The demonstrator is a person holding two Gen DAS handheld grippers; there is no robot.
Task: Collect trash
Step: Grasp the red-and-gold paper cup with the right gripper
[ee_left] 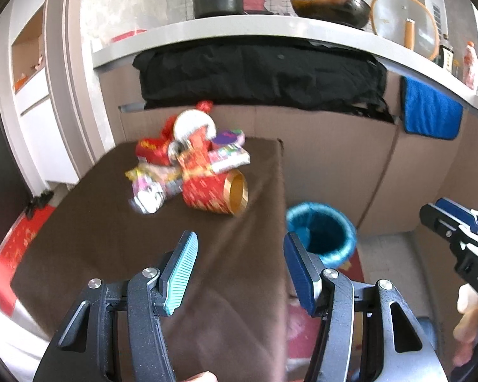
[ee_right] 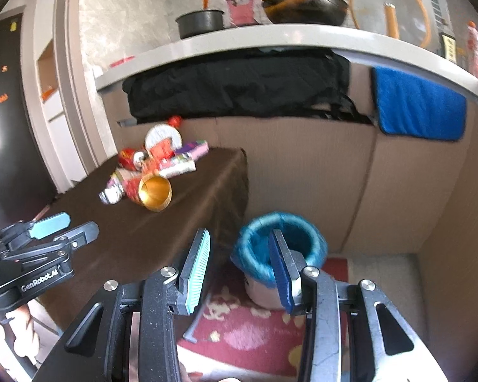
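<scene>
A heap of trash (ee_left: 188, 159) lies on the far part of a brown-clothed table (ee_left: 111, 248): red packets, silver wrappers, a purple wrapper and a red tube with a gold inside (ee_left: 216, 192). The heap also shows in the right wrist view (ee_right: 153, 165). A bin with a blue liner (ee_left: 322, 232) stands on the floor right of the table, also in the right wrist view (ee_right: 280, 245). My left gripper (ee_left: 239, 248) is open and empty above the table's near right edge. My right gripper (ee_right: 240, 248) is open and empty, hovering near the bin.
A kitchen counter (ee_left: 239, 31) with a pot, a wok and a lid runs behind. Black cloth (ee_left: 258, 73) and a blue towel (ee_left: 430, 111) hang below it. Cardboard panels (ee_right: 398, 175) line the wall. A red mat (ee_right: 255, 328) lies on the floor.
</scene>
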